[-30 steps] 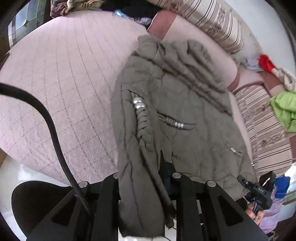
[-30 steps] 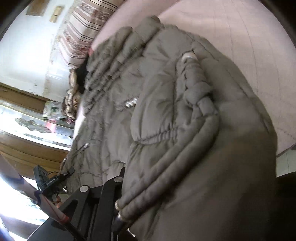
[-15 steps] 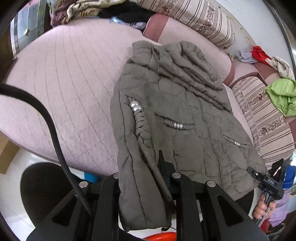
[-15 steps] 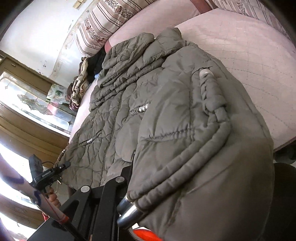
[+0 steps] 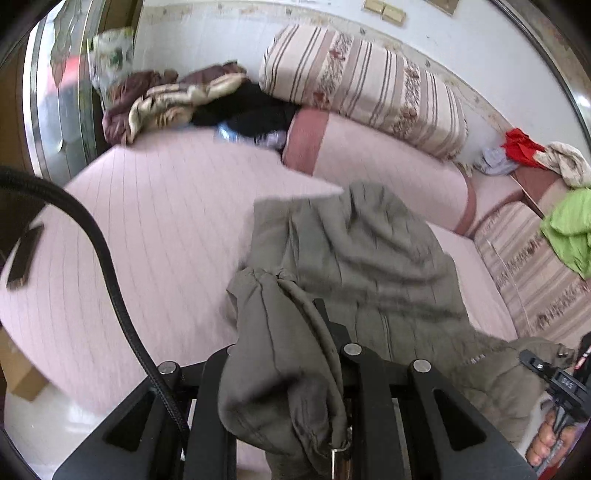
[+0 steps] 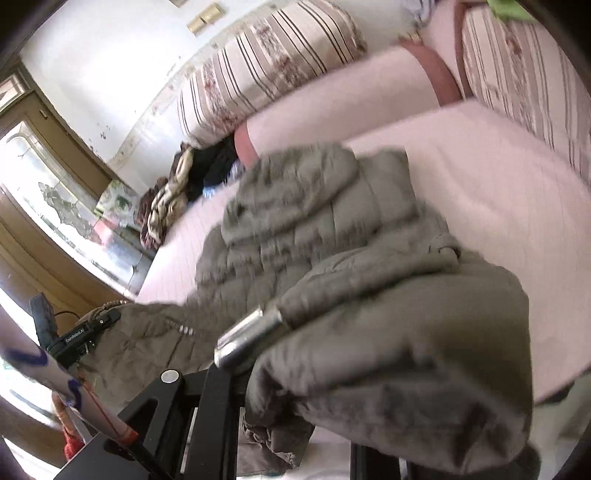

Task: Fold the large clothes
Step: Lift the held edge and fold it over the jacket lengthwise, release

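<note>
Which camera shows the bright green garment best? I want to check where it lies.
The left wrist view: the green garment lies in full sight on the striped cushions at the right edge. The right wrist view catches only a green sliver at the top edge, above striped fabric.

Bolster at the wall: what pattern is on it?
The bolster is cream with brown stripes and reddish floral bands, clearest in the left wrist view.
</note>
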